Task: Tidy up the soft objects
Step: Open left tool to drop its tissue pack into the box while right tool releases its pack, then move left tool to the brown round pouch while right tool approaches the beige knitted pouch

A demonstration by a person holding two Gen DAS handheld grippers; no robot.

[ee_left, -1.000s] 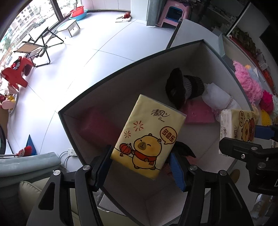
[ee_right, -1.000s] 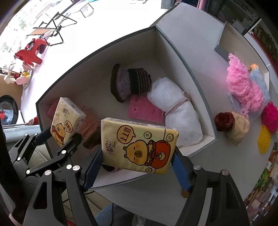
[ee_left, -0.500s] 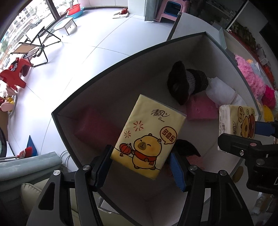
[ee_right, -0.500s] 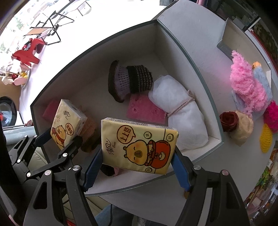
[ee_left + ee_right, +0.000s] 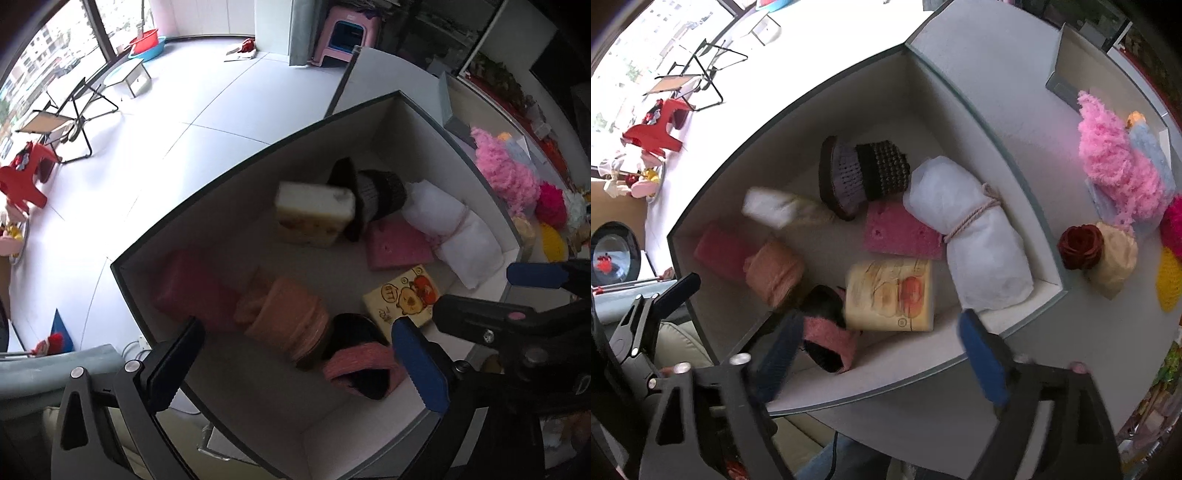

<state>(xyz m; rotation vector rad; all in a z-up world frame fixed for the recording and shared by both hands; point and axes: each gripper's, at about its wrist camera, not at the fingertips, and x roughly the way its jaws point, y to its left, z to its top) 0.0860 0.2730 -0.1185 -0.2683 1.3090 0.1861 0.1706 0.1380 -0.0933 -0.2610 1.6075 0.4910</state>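
Both tissue packs dropped: left gripper (image 5: 295, 365) fingers wide apart, empty; right gripper (image 5: 882, 354) same. Blurred yellow cartoon tissue pack (image 5: 314, 214) sits ahead of left fingers, second yellow tissue pack (image 5: 890, 295) just beyond right fingers, both inside grey-rimmed white storage box (image 5: 1004, 155). Best withdraw straight up, clear of rim. White bench (image 5: 1015, 92) right of the box holds fluffy pink yarn item (image 5: 1115, 166); tiled floor (image 5: 166, 122) beyond.

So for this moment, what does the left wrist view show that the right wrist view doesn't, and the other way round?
Only the left wrist view shows the pink stool and the red basin. Only the right wrist view shows the dark red rose on the table outside the storage box. Both show the two yellow tissue packs inside the box, the white bundle, and the open left hand-held gripper and right hand-held gripper.
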